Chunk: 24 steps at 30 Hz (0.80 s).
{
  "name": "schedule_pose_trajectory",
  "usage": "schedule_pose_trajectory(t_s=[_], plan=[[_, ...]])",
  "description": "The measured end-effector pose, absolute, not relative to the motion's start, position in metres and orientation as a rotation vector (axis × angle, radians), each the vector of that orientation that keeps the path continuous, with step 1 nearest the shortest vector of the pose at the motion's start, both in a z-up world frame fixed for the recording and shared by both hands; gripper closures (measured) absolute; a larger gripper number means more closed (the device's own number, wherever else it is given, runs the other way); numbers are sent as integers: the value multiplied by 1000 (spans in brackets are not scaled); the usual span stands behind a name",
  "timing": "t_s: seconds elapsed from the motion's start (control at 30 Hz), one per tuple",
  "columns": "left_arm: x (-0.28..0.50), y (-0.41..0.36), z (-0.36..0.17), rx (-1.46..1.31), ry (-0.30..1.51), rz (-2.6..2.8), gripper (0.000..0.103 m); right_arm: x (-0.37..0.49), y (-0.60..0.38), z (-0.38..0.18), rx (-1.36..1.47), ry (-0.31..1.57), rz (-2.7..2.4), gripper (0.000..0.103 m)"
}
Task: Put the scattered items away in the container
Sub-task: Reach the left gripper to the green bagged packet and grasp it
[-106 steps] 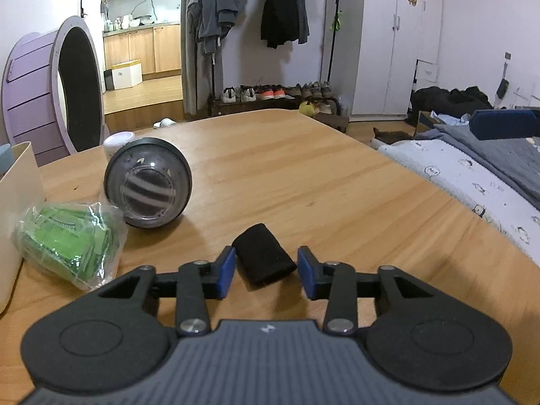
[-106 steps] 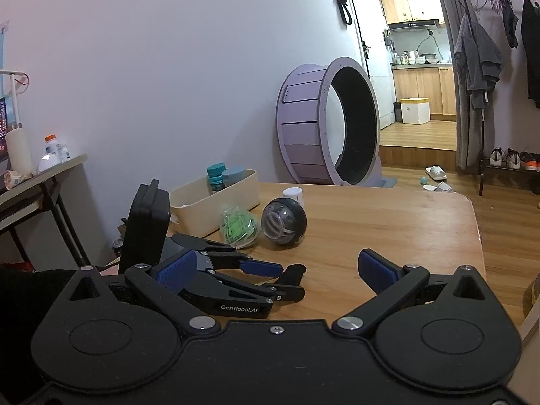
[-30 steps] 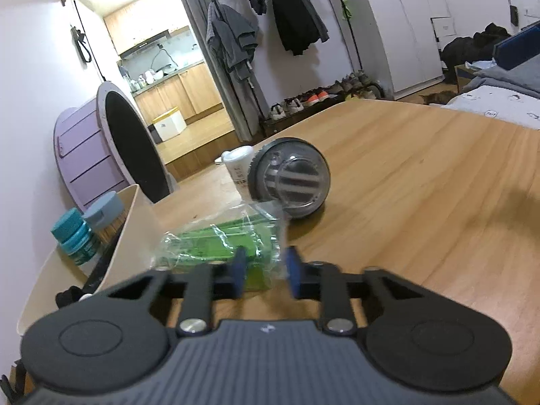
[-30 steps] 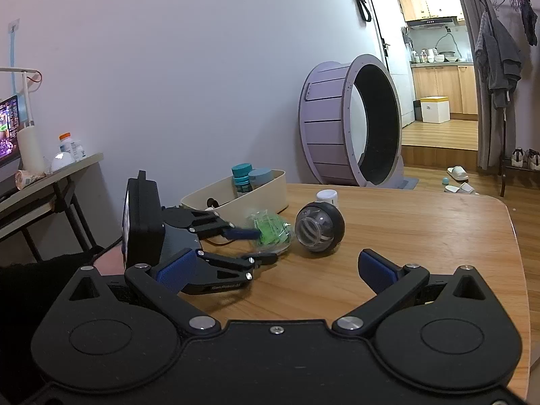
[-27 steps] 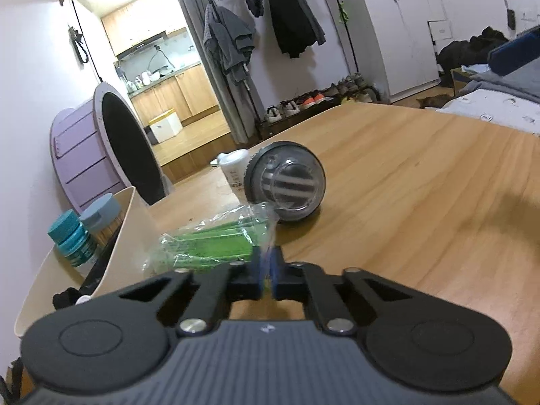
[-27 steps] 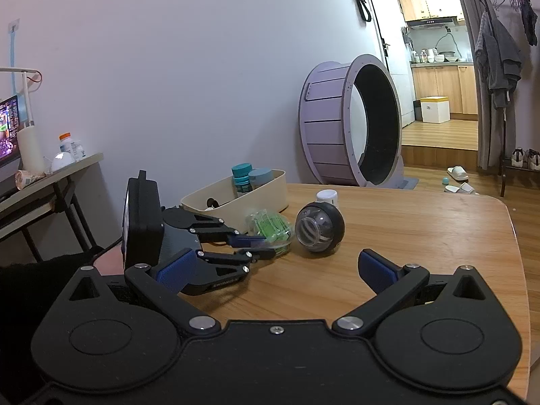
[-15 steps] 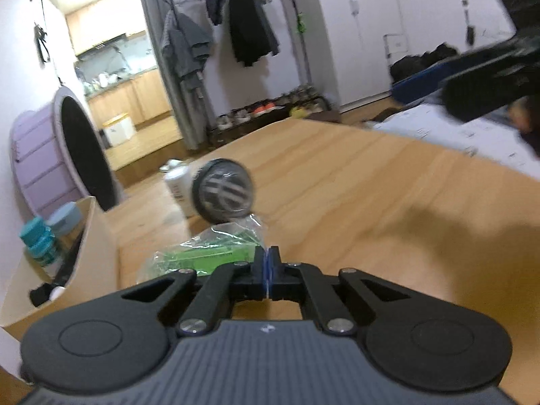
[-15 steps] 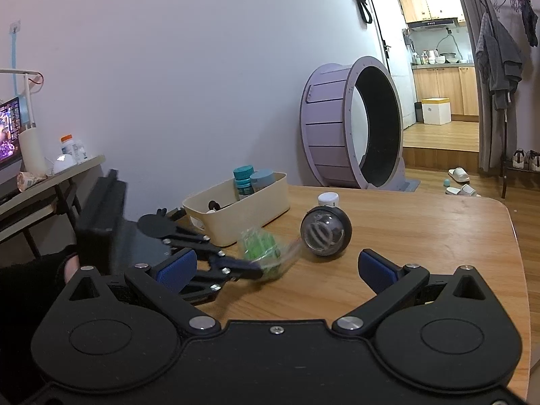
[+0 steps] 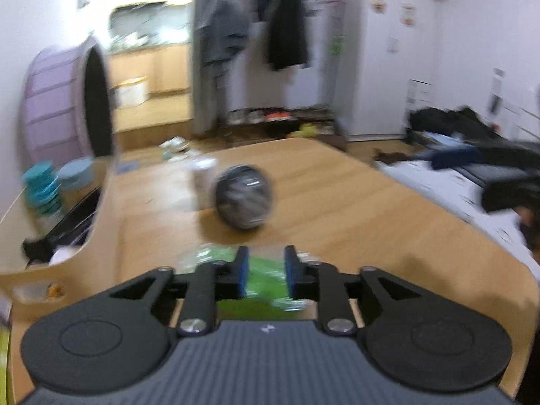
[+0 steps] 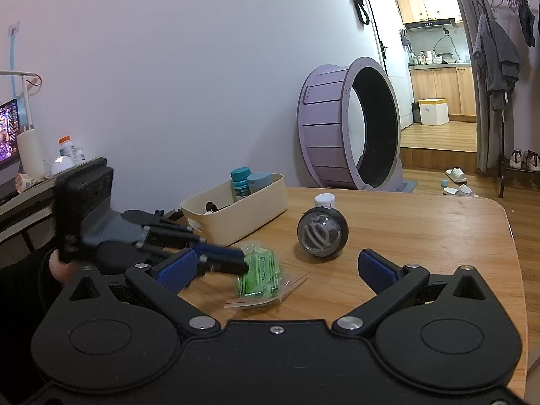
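A clear bag of green packets (image 10: 261, 278) lies on the wooden table in front of the cream bin (image 10: 236, 211); in the blurred left wrist view the bag (image 9: 265, 280) sits just below and between my fingers. My left gripper (image 9: 265, 275) is open, its tips at the bag's near end (image 10: 233, 261). A dark gyro ball (image 10: 322, 233) stands right of the bag, also in the left wrist view (image 9: 243, 200). A white-capped bottle (image 10: 324, 199) stands behind the ball. My right gripper (image 10: 278, 270) is open and empty, held back from the items.
The cream bin (image 9: 84, 260) holds teal-capped bottles (image 10: 241, 182) and dark items. A purple cat wheel (image 10: 351, 128) stands on the floor beyond the table. The table's far edge (image 10: 499, 216) is at the right. A bed with clothes (image 9: 472, 175) is beside the table.
My left gripper was shut on the bag's edge and lifted it; now the jaws have opened and the bag lies on the table, closer to me. The right gripper has not moved.
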State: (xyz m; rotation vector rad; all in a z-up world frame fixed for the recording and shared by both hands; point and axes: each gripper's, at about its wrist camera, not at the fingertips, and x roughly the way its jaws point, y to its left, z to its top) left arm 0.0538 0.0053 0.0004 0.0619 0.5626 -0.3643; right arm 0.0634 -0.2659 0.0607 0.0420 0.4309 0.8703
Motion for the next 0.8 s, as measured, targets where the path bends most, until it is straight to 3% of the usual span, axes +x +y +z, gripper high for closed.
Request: schedule_pose_trajectory(t_s=[0.07, 0.17, 0.57, 0.8], plan=[[61, 13, -4, 21, 583, -336, 61, 63, -266, 60, 39, 431, 873, 0], [64, 14, -8, 18, 598, -286, 54, 62, -265, 60, 35, 432, 877, 0], [78, 18, -23, -109, 667, -262, 34, 60, -266, 58, 25, 444, 894, 0], [78, 10, -31, -120, 665, -275, 30, 60, -265, 57, 17, 449, 892, 0]])
